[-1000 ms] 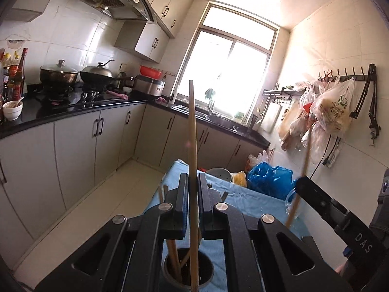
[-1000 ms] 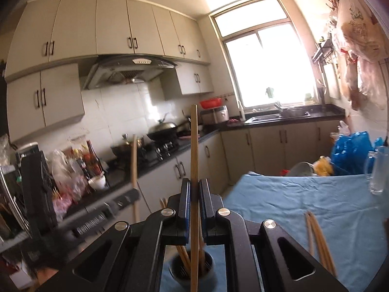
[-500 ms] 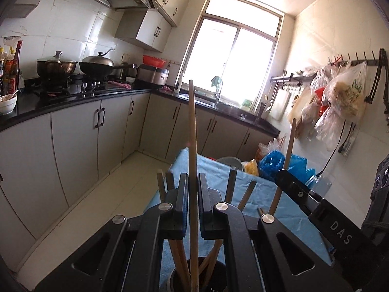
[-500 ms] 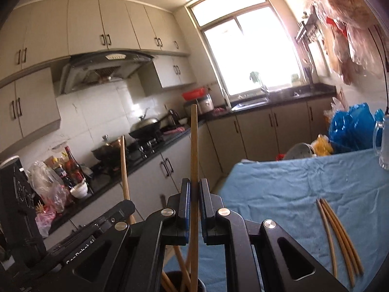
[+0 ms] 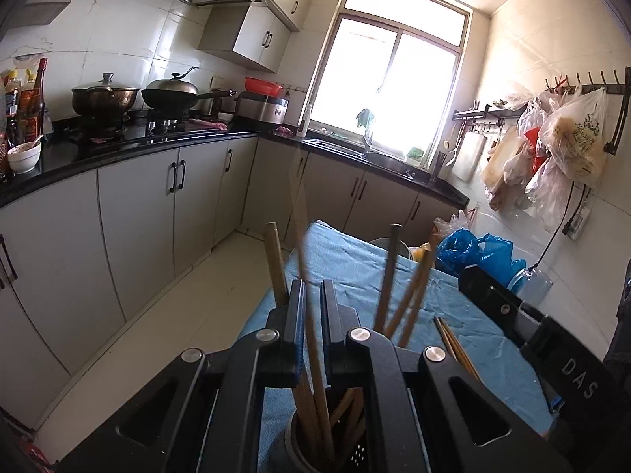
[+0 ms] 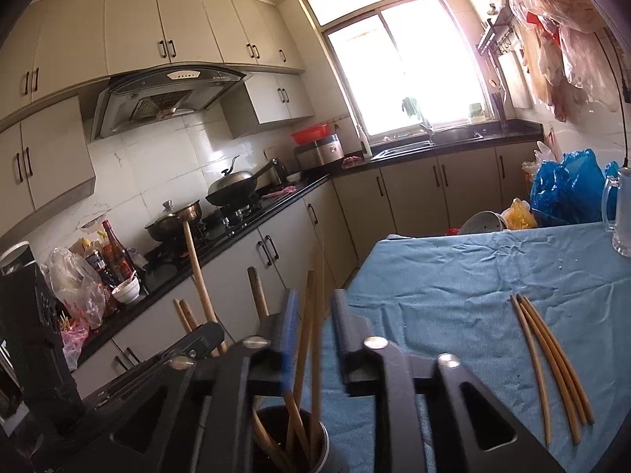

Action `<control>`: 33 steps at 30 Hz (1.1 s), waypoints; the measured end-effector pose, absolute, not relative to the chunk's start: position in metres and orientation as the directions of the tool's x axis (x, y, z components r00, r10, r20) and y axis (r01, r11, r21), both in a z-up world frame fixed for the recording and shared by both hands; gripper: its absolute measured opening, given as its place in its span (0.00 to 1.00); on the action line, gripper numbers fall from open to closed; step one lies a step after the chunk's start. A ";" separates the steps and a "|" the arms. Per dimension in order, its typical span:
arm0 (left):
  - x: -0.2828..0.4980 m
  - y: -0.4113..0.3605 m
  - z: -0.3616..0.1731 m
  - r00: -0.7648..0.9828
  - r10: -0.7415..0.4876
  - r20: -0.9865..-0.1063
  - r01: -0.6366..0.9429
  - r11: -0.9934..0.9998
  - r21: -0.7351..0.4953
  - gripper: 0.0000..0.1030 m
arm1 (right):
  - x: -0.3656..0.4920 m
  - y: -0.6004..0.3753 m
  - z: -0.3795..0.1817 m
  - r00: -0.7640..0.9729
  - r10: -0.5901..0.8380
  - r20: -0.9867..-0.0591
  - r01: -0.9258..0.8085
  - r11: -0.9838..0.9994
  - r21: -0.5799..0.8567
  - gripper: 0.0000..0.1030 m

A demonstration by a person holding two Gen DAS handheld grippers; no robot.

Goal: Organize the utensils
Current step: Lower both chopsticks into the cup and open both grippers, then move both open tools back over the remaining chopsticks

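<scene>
ok so closest to both cameras is the holder [image 5: 299, 449], a dark round cup stuffed with chopsticks, sitting at the near end of the desk [image 6: 473, 276] close to its left edge, on the blue cloth

left gripper [image 5: 312, 307] hangs right above it, fingers [image 5: 295, 315] pinched narrow on one chopstick [image 5: 313, 347] that stands nearly upright with its bottom end down in the cup. the top half of it is smeared by blur so can't say much about that part

right gripper [image 6: 315, 315] is over the same cup from the other side. its fingers [image 6: 290, 327] have just been opening and now stand a fair bit apart, and a blurry stick [image 6: 315, 354] sits loose in the gap, pads not pressing on it, lower end inside the holder

a few more sticks poke up out of the cup, leaning different ways

further along the cloth towards the desk's right edge there's a little bunch of loose chopsticks [image 6: 552, 362] lying flat, side by side and touching

at the far right corner a glass mug [image 6: 623, 213] stands upright, and just past the far edge there's a blue plastic bag [image 6: 568, 189]

beyond all that, the kitchen counter with a wok [image 6: 232, 189] and a lidded pot [image 6: 173, 220], then the window [image 6: 398, 63]
</scene>
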State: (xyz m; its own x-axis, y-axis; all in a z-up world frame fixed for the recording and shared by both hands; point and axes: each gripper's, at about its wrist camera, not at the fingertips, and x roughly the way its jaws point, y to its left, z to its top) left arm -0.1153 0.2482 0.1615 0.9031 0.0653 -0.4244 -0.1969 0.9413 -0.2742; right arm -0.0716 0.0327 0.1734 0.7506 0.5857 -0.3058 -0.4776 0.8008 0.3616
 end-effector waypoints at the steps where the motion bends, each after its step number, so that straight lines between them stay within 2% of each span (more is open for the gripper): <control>1: -0.118 0.248 0.162 0.903 0.067 -0.425 -0.199 0.941 -0.274 0.07 | -0.073 0.031 0.174 0.752 0.585 -0.304 -0.476 0.801 0.363 0.32; 6: -0.134 0.247 0.168 0.900 0.084 -0.428 -0.217 0.937 -0.273 0.09 | -0.081 0.022 0.179 0.758 0.579 -0.300 -0.472 0.804 0.361 0.38; 7: -0.139 0.245 0.170 0.900 0.092 -0.427 -0.224 0.937 -0.269 0.12 | -0.083 0.019 0.180 0.760 0.577 -0.298 -0.469 0.805 0.362 0.39; 9: -0.149 0.243 0.172 0.898 0.111 -0.425 -0.241 0.934 -0.265 0.30 | -0.089 0.013 0.181 0.765 0.572 -0.297 -0.466 0.809 0.358 0.42; 11: -0.160 0.241 0.174 0.900 0.129 -0.415 -0.255 0.930 -0.263 0.37 | -0.095 0.006 0.181 0.769 0.565 -0.299 -0.462 0.814 0.352 0.43; 13: -0.171 0.237 0.176 0.899 0.146 -0.412 -0.267 0.929 -0.254 0.39 | -0.102 -0.002 0.180 0.776 0.551 -0.307 -0.451 0.825 0.341 0.47; 15: -0.181 0.230 0.175 0.890 0.170 -0.424 -0.290 0.927 -0.239 0.43 | -0.109 -0.010 0.177 0.786 0.530 -0.318 -0.432 0.839 0.330 0.56; 20: -0.202 0.212 0.167 0.865 0.192 -0.463 -0.321 0.922 -0.216 0.47 | -0.126 -0.034 0.158 0.785 0.496 -0.370 -0.388 0.860 0.331 0.57; 22: -0.210 0.202 0.162 0.858 0.204 -0.471 -0.328 0.924 -0.199 0.52 | -0.132 -0.043 0.149 0.781 0.487 -0.391 -0.370 0.865 0.339 0.57; 24: -0.216 0.193 0.157 0.855 0.225 -0.468 -0.342 0.922 -0.182 0.63 | -0.140 -0.053 0.140 0.781 0.474 -0.406 -0.345 0.870 0.352 0.58; 27: -0.226 0.178 0.148 0.845 0.257 -0.469 -0.364 0.919 -0.152 0.64 | -0.153 -0.068 0.128 0.793 0.447 -0.415 -0.306 0.880 0.364 0.58; 33: -0.234 0.152 0.141 0.846 0.232 -0.481 -0.320 0.941 -0.109 0.64 | -0.173 -0.093 0.124 0.837 0.355 -0.416 -0.233 0.920 0.316 0.62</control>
